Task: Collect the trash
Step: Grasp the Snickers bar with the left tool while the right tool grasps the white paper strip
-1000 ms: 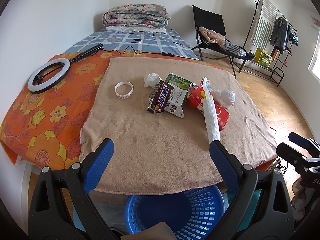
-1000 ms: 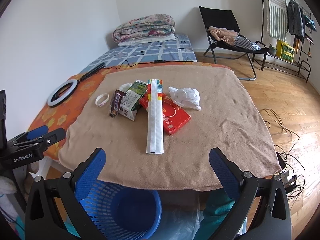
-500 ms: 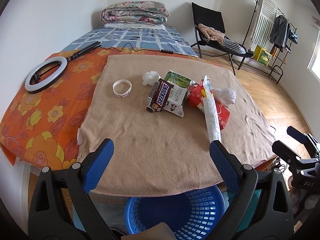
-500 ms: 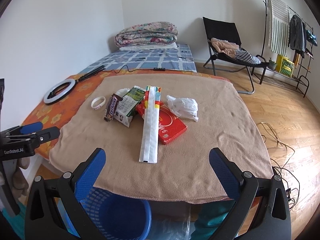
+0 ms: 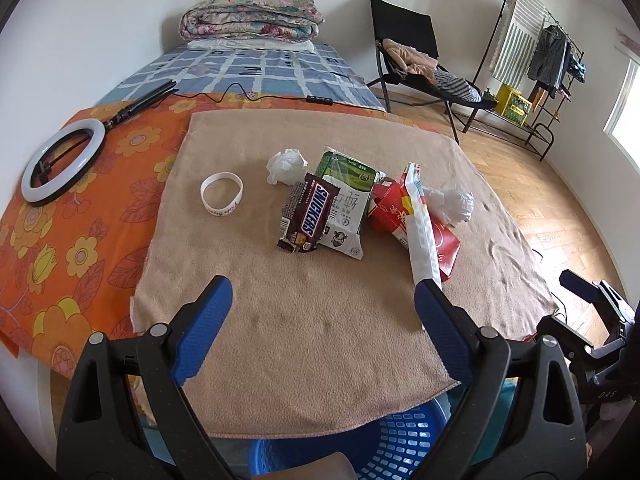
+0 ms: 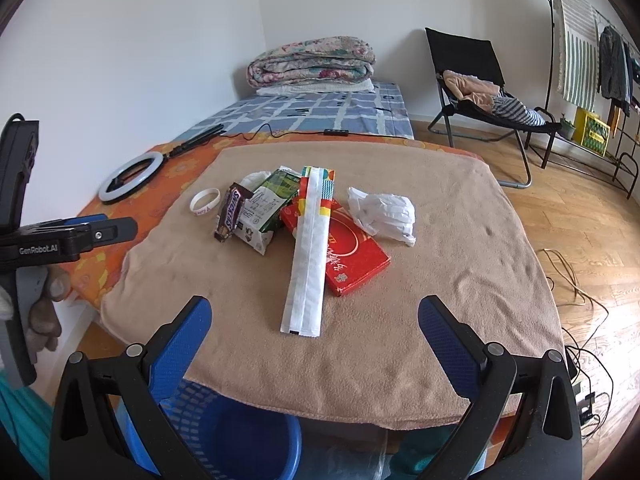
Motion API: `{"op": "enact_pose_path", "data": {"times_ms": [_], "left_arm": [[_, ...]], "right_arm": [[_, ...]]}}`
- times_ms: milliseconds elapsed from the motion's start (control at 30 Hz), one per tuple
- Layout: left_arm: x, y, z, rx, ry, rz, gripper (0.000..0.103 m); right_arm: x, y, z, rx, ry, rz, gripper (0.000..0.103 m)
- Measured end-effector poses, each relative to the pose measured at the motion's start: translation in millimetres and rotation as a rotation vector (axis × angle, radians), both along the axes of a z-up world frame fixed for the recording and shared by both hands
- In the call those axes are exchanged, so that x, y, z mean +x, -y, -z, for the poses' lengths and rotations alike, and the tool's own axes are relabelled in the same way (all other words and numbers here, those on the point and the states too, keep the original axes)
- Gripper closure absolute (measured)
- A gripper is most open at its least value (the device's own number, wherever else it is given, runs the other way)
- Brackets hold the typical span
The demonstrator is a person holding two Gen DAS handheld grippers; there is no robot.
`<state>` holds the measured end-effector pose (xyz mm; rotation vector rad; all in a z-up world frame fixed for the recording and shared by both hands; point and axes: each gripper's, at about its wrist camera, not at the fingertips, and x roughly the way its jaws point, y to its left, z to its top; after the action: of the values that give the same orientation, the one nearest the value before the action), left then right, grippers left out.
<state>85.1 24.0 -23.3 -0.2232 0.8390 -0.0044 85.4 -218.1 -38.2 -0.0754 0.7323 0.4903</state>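
Trash lies in a cluster on a tan blanket (image 5: 320,320): a Snickers wrapper (image 5: 310,216), a green and white milk carton (image 5: 346,204), a red flat box (image 6: 352,244), a long white wrapper (image 6: 308,252), a crumpled white bag (image 6: 384,212), a white paper ball (image 5: 286,164) and a white wristband (image 5: 221,196). A blue basket (image 5: 400,444) stands below the blanket's near edge. My left gripper (image 5: 320,320) is open and empty above the near edge. My right gripper (image 6: 316,340) is open and empty, near the long wrapper's end.
A ring light (image 5: 60,160) lies on the orange floral sheet (image 5: 80,240) at the left. Folded quilts (image 5: 250,20) sit on the bed behind. A black chair (image 6: 480,92), a clothes rack (image 5: 536,52) and floor cables (image 6: 576,280) are at the right.
Both grippers have moved forward and a little higher toward the blanket; the trash looms nearer. Both stay open and empty.
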Motion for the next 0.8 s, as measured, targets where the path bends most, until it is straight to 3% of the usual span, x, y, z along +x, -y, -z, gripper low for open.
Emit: {"op": "enact_pose_path", "data": {"times_ms": [167, 233, 467, 567, 633, 800], "left_arm": [[34.2, -3.3, 18.7, -0.016, -0.040, 0.014, 0.022], [47.5, -6.4, 29.1, -0.037, -0.063, 0.016, 0.027], [86.6, -26.8, 65.7, -0.126, -0.140, -0.024, 0.039], [102.1, -29.7, 76.0, -0.116, -0.156, -0.031, 0.039], [110.9, -27.2, 82.9, -0.111, -0.167, -0.022, 0.039], [127.5, -20.5, 96.3, -0.082, -0.190, 0.006, 0.044]], "right_arm": [[16.0, -9.0, 9.3, 0.000, -0.010, -0.021, 0.009], [26.3, -14.1, 14.8, 0.000, -0.026, -0.032, 0.018], [68.0, -32.9, 39.3, -0.001, -0.105, -0.052, 0.028], [86.6, -38.2, 47.4, 0.017, -0.132, -0.042, 0.030], [97.8, -41.7, 54.4, 0.025, -0.156, -0.038, 0.042], [118.2, -50.4, 70.9, 0.011, -0.201, -0.022, 0.043]]}}
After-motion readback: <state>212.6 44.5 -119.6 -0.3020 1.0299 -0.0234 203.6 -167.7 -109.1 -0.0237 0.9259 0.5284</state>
